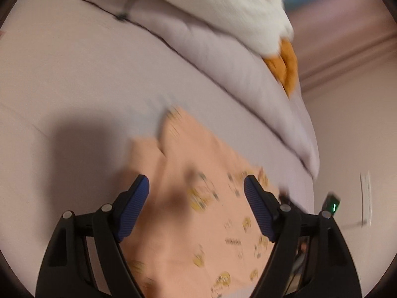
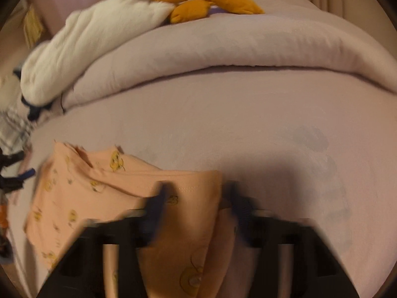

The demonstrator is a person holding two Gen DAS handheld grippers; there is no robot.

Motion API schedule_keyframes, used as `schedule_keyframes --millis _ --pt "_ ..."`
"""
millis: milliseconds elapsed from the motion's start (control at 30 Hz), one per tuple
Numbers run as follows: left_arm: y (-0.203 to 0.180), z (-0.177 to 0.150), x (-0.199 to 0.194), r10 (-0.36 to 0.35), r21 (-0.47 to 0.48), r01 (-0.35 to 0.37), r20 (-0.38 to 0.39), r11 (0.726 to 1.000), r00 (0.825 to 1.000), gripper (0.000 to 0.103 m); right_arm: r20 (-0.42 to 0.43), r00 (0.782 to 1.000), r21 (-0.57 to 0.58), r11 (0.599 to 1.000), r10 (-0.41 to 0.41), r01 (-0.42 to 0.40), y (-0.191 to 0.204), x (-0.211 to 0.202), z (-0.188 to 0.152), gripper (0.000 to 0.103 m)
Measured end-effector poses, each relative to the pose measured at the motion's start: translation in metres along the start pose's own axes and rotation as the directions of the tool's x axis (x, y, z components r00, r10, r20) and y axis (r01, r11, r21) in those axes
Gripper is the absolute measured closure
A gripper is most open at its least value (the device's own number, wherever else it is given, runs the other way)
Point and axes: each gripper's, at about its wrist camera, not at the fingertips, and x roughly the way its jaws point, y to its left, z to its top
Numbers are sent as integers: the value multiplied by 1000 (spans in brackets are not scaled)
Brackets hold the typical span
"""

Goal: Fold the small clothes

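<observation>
A small peach garment (image 1: 198, 198) with yellow cartoon prints lies on the pale pink bed sheet (image 1: 74, 87). My left gripper (image 1: 196, 186) is open above it, its blue pads (image 1: 134, 208) spread over the cloth. In the right wrist view the same garment (image 2: 82, 198) lies partly folded at lower left. My right gripper (image 2: 196, 198) is open and blurred by motion, its jaws either side of the garment's hemmed right edge.
A rolled pale duvet (image 2: 248, 47) runs across the back of the bed, with a white and orange plush toy (image 2: 99, 32) on it. Plaid cloth and dark items (image 2: 12, 149) lie at the left edge. A wall with a socket (image 1: 366, 193) is to the right.
</observation>
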Motion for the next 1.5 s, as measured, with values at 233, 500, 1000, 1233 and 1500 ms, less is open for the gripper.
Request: schedule_keyframes --millis 233,500,1000,1233,1500 --pt "-12 -24 34 124 93 -123 -8 988 992 25 199 979 30 999 -50 45 -1 -26 6 98" --pt "-16 -26 25 172 121 -172 4 978 985 30 71 961 61 963 -268 264 -4 5 9 97" --pt "-7 -115 -7 185 369 -159 -37 916 982 30 -24 995 -268 960 -96 86 47 -69 -120 95" --pt "20 -123 -56 51 232 -43 -28 972 998 30 -113 992 -158 986 -64 45 26 -90 -117 80" --pt "54 -89 -43 -3 41 4 -28 999 1000 29 9 994 -105 989 109 -108 53 -115 -116 54"
